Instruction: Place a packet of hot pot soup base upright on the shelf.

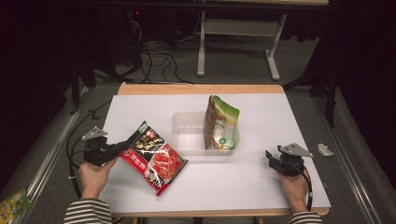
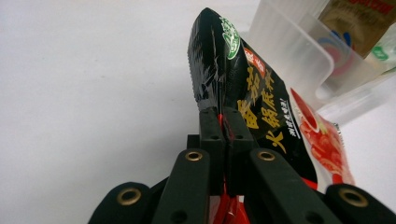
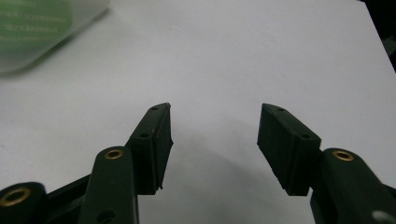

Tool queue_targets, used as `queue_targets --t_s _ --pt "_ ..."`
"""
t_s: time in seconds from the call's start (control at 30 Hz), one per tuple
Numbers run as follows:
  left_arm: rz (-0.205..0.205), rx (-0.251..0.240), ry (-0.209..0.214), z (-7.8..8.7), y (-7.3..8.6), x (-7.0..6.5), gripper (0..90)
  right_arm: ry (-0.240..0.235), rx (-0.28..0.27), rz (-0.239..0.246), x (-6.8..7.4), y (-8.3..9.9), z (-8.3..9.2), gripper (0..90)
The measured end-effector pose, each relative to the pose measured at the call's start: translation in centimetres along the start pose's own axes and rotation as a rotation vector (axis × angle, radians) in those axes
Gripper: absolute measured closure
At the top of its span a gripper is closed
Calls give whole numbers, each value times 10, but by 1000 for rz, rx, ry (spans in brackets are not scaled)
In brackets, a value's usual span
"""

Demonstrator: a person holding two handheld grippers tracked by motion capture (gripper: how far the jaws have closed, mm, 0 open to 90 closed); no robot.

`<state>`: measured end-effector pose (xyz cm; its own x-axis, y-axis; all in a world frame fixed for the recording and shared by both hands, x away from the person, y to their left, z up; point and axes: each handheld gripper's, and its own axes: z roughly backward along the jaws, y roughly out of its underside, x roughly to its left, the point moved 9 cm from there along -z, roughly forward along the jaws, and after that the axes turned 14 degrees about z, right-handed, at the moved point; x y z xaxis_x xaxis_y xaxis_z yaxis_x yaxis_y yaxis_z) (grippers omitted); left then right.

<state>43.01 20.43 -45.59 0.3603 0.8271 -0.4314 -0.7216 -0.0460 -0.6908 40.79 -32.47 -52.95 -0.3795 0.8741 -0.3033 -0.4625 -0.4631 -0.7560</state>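
White tabletop [image 1: 243, 186], wooden edge at far side. Near its middle a clear plastic bin [image 1: 187, 133], shallow, open-topped. One item inside: a green-and-brown pouch [image 1: 220, 123] standing on edge at the bin's right end, its top well above the rim. Rest of the bin shows bare floor.

Left gripper [image 1: 125, 143] at the tabletop's left side, clamped tight on the corner of a red-and-black soup-base packet [image 1: 154, 157]. In the left gripper view the pads pinch the packet's [image 2: 247, 98] sealed edge with nothing of a gap between them; the bin's wall [image 2: 289, 51] sits just beyond. The packet lies outside the bin, just left of it, slanted, held end raised, its far lower corner toward the tabletop's near edge.

Right gripper [image 1: 270, 156] at the right side, well apart from the bin. Right gripper view: jaws spread wide, nothing between them, bare tabletop [image 3: 233, 60] beneath.
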Motion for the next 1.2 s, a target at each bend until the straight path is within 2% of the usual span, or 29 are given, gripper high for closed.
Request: queue_targets --t_s 0.13,0.33,0.63,0.7,0.97,1.2 --pt "3 -8 6 3 -4 -8 895 2 -3 8 -1 0 0 450" --pt "-32 -18 13 10 -10 -24 895 2 -5 6 -1 0 0 450" --pt "-45 -22 18 17 -16 -38 896 2 -8 6 -1 0 0 450" --pt "-44 -32 40 20 -19 -42 897 1 -8 3 -1 0 0 450" --pt "-87 -40 35 26 -30 -60 899 2 -8 0 -1 0 0 450" --pt "-94 -64 22 32 -44 -63 899 1 -12 -1 -1 -1 1 449"
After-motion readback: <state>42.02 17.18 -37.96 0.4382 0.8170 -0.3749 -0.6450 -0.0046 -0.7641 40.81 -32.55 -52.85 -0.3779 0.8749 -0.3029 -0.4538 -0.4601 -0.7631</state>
